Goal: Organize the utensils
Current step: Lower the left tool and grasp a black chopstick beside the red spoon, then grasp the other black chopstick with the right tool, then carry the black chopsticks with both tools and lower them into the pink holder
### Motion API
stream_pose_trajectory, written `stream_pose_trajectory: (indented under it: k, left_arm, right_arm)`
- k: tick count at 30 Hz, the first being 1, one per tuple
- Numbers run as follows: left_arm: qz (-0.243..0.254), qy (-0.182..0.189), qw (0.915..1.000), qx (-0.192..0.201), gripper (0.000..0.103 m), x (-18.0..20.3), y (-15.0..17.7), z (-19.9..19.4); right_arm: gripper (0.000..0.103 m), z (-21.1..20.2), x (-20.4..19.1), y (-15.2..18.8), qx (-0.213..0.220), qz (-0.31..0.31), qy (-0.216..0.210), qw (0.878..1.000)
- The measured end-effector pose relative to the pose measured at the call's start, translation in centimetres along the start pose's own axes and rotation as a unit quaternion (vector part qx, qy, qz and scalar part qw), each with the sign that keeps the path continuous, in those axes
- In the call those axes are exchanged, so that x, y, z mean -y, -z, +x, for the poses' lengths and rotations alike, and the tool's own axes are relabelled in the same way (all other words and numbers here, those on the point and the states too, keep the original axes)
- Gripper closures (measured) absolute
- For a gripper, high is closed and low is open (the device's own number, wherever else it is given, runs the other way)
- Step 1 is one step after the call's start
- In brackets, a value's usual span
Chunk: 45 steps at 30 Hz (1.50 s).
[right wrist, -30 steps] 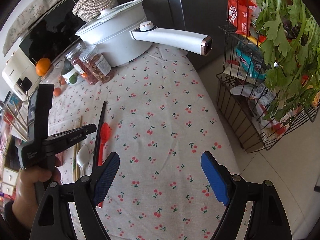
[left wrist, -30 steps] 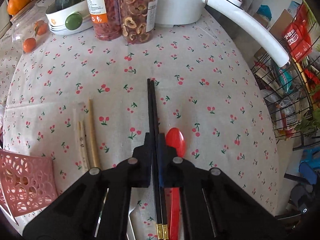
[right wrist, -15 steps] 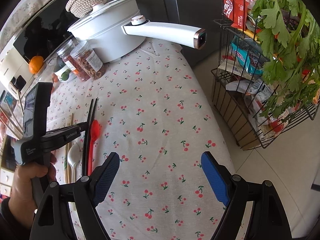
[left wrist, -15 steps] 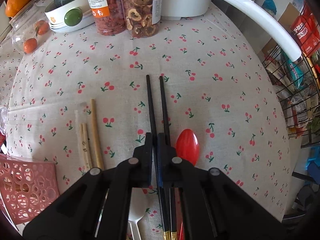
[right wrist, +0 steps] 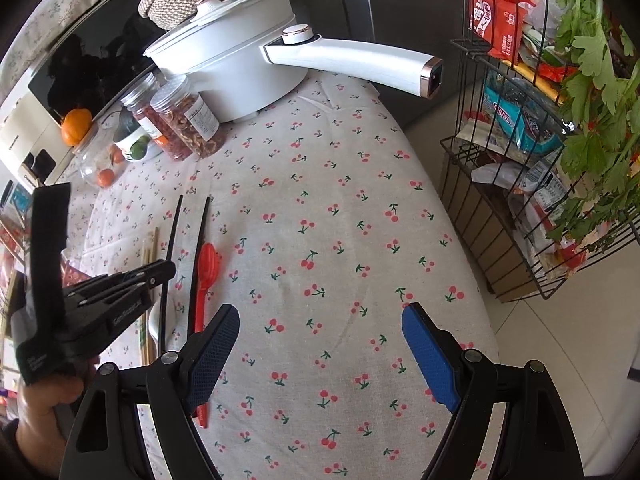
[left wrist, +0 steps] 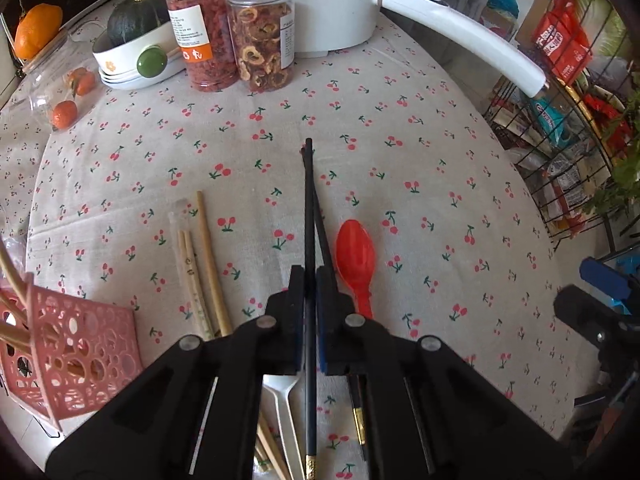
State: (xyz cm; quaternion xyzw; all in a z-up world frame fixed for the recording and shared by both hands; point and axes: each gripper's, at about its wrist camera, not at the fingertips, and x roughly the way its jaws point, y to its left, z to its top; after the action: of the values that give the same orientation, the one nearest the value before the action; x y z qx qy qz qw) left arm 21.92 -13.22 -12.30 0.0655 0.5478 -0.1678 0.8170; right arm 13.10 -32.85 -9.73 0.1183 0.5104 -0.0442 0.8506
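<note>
Left gripper (left wrist: 308, 280) — closed on one black chopstick (left wrist: 308, 216), clamped near mid-length, its tip pointing to the far side of the table and its gold-banded end trailing back under the gripper. Second black chopstick (left wrist: 320, 216) — lying on the cherry-print tablecloth (left wrist: 420, 152) just right of the held one, their far tips almost meeting; it appears to be outside the grip. Red spoon (left wrist: 355, 256) — flat on the cloth, just right of the pair. Wooden chopsticks (left wrist: 208, 256) and a white spoon (left wrist: 286, 400) — near left, partly under the gripper. Pink perforated basket (left wrist: 72, 352) — near left corner, already holding some sticks; the likely destination. Right gripper (right wrist: 320, 344) — fingers spread wide, holding nothing, hovering over bare cloth. Risks, judged: the thin, smooth stick may pivot or slide between the pads during the swing to the basket; its long front end could sweep the loose mate or the red spoon; the pair ends up split.
</note>
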Motion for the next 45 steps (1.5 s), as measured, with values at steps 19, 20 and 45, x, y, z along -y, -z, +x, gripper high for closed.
stream_pose_trajectory:
  k: [19, 20, 45]
  left_arm:
    - [-0.025, 0.036, 0.9879, 0.149, 0.097, -6.9, 9.9, -15.1]
    - [-0.032, 0.039, 0.9874, 0.15, 0.097, -7.5, 10.0, -15.2]
    - [-0.097, 0.029, 0.9755, 0.196, 0.097, -14.1, 12.6, -18.4]
  right_arm:
    - [0.053, 6.0, -12.1, -2.9, -0.007, -0.102, -0.052, 0.993]
    - [0.059, 6.7, -12.8, -3.3, -0.008, -0.109, -0.057, 0.992]
    - [0.098, 3.0, -15.5, -2.2, 0.086, -0.123, -0.016, 0.989]
